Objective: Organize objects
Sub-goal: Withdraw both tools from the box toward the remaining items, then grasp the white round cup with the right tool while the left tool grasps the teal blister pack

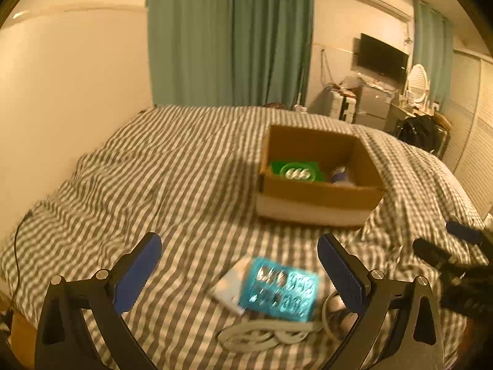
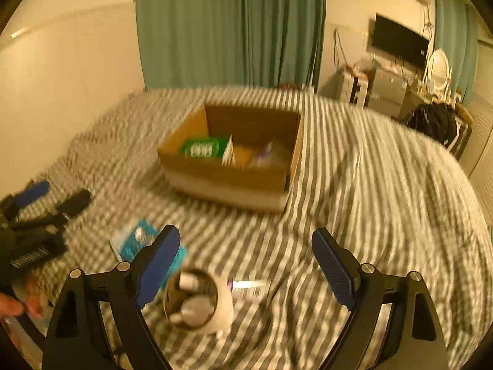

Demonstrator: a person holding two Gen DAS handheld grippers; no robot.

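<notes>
Left gripper (image 1: 239, 269): its jaws stand wide apart and hold nothing; it hovers over the near part of the bed.
Right gripper (image 2: 246, 265): also spread wide and empty, above the near edge of the bed, to the right of the left one.
Blue blister pack (image 1: 279, 288): it lies flat on the striped bed cover (image 1: 154, 169) between the left fingers, partly on a white card (image 1: 228, 289). A flat, thin thing on soft cloth is hard to pinch; the fingers may grab cloth with it, or push it away.
White cable (image 1: 262, 334): it is coiled just near the pack and touches its near edge. It may be dragged along with the pack.
Cup (image 2: 197, 299): a white cup with small items inside lies tilted on the cover under the right gripper. A squeeze on the round wall may make it roll and spill.
Cardboard box (image 1: 320, 191): open, farther on the bed, already holding a green packet (image 1: 297, 171). It sits on soft bedding, so a bump on its wall may shift it.
Blur: the right view is smeared, so details there are uncertain.
</notes>
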